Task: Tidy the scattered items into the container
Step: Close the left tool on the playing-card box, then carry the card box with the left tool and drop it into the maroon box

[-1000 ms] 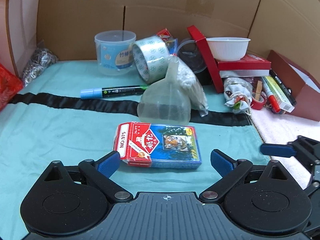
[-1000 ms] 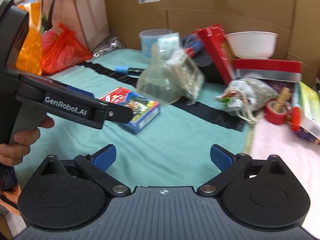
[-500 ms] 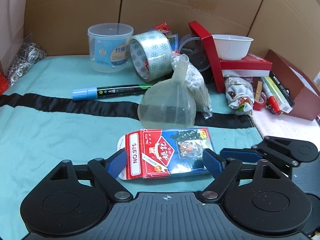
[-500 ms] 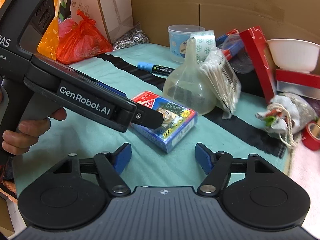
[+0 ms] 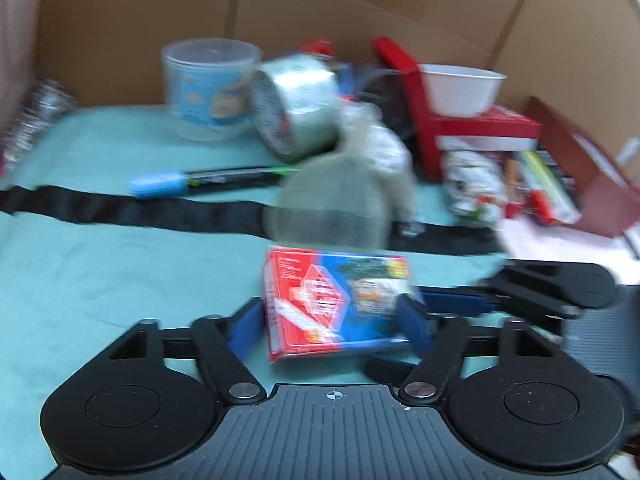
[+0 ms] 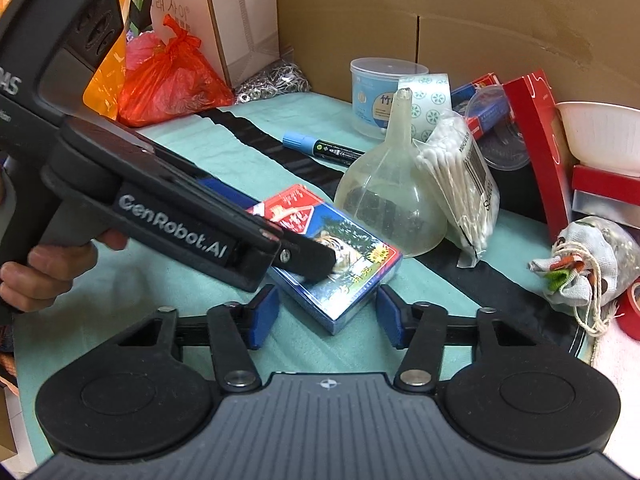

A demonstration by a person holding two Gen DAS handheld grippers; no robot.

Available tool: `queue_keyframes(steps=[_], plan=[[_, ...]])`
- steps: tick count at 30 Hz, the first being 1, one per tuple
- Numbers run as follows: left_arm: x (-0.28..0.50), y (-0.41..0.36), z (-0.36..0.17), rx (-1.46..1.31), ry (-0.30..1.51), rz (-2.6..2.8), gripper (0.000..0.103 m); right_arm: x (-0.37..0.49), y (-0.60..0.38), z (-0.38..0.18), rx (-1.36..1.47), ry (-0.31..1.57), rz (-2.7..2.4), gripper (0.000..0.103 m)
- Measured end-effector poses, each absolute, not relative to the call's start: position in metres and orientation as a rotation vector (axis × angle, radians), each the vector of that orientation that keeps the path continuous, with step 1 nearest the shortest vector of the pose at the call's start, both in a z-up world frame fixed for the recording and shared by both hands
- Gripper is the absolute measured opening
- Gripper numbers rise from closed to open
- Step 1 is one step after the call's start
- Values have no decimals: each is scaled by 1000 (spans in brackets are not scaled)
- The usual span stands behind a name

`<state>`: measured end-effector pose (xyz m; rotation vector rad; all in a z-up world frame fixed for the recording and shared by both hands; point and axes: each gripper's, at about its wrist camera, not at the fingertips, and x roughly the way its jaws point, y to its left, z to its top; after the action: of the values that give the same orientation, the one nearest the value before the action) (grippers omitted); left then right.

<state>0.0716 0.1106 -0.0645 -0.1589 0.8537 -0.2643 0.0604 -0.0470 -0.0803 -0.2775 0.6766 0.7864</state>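
- Teal cloth (image 6: 208, 152) covers the tabletop, crossed by a black strip (image 6: 256, 140).
- Clear funnel (image 6: 390, 204) stands mouth-down just behind the card box, beside a bag of cotton swabs (image 6: 460, 184).
- Card box (image 5: 336, 304), red and blue, lies flat on the cloth between the left tongs (image 5: 332, 326); their jaws are closing, blue pads at its ends.
- Right tongs (image 6: 327, 317) are also closing, one corner of the box between them, untouched.
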Motion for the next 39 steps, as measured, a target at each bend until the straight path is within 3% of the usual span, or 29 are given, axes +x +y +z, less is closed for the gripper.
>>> queue_keyframes(steps=[2, 7, 21, 39], plan=[[73, 106, -66, -154, 858, -255, 80, 60, -51, -80, -274, 677, 789, 55], [72, 96, -59, -152, 856, -241, 60, 57, -65, -79, -255, 685, 773, 52], [72, 3, -39, -45, 856, -365, 58, 37, -144, -68, -143, 691, 625, 51], [116, -166, 54, 20, 656, -604, 54, 36, -297, 10, -111, 448, 292, 51]])
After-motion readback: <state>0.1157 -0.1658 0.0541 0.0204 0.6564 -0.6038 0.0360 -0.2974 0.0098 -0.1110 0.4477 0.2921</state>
